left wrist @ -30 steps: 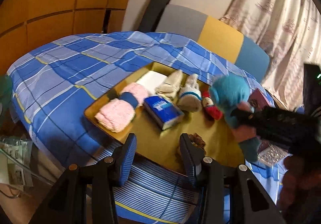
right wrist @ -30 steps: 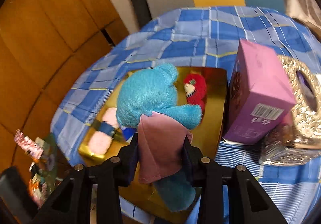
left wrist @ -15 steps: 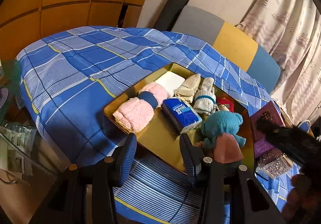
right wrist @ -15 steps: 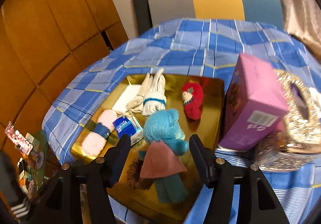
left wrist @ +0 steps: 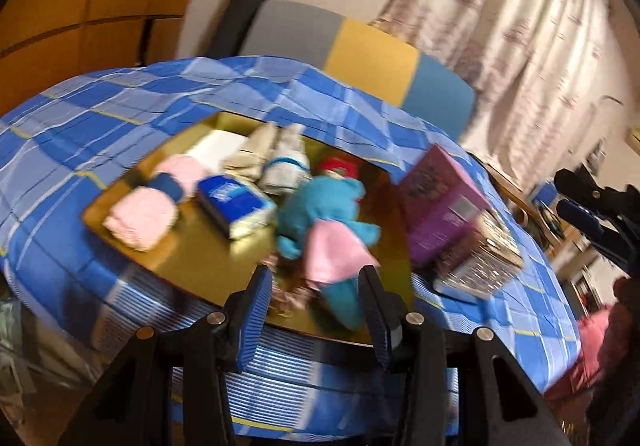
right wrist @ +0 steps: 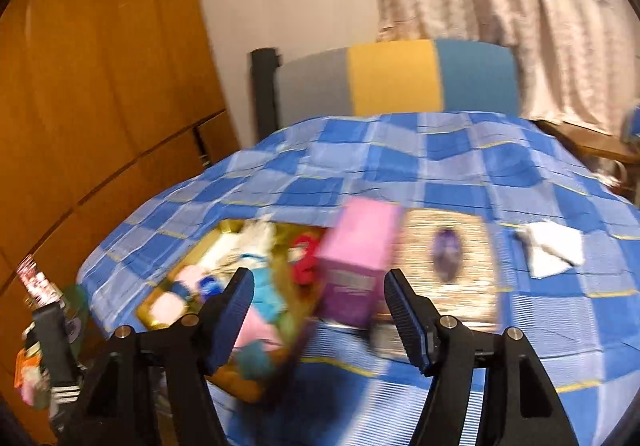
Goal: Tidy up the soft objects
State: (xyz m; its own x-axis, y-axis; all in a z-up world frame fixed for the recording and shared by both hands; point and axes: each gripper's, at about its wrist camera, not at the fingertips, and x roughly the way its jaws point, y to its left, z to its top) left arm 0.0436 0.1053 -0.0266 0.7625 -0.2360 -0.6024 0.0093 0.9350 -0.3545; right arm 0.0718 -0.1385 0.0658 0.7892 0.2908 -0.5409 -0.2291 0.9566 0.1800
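A gold tray (left wrist: 200, 262) on the blue checked tablecloth holds soft things: a teal plush with a pink skirt (left wrist: 324, 222), pink socks (left wrist: 148, 206), a blue tissue pack (left wrist: 234, 206), cream gloves (left wrist: 272, 162), a red plush (left wrist: 338, 166) and a brown scrunchie (left wrist: 288, 290). My left gripper (left wrist: 314, 318) is open and empty at the tray's near edge, just before the teal plush. My right gripper (right wrist: 318, 320) is open and empty, back from the tray (right wrist: 160, 316) and the teal plush (right wrist: 260, 310). It also shows at the right edge of the left wrist view (left wrist: 592, 206).
A purple box (left wrist: 440, 202) and a glittery gold box (left wrist: 480, 266) stand right of the tray. A white cloth (right wrist: 550, 250) lies on the tablecloth (right wrist: 440, 166) further right. A grey, yellow and blue chair back (right wrist: 396, 78) is behind the table. Wood panels are on the left.
My right gripper let go of the teal plush, which now lies on the tray, then opened and drew back and swung right. My left gripper shifted right toward the plush.
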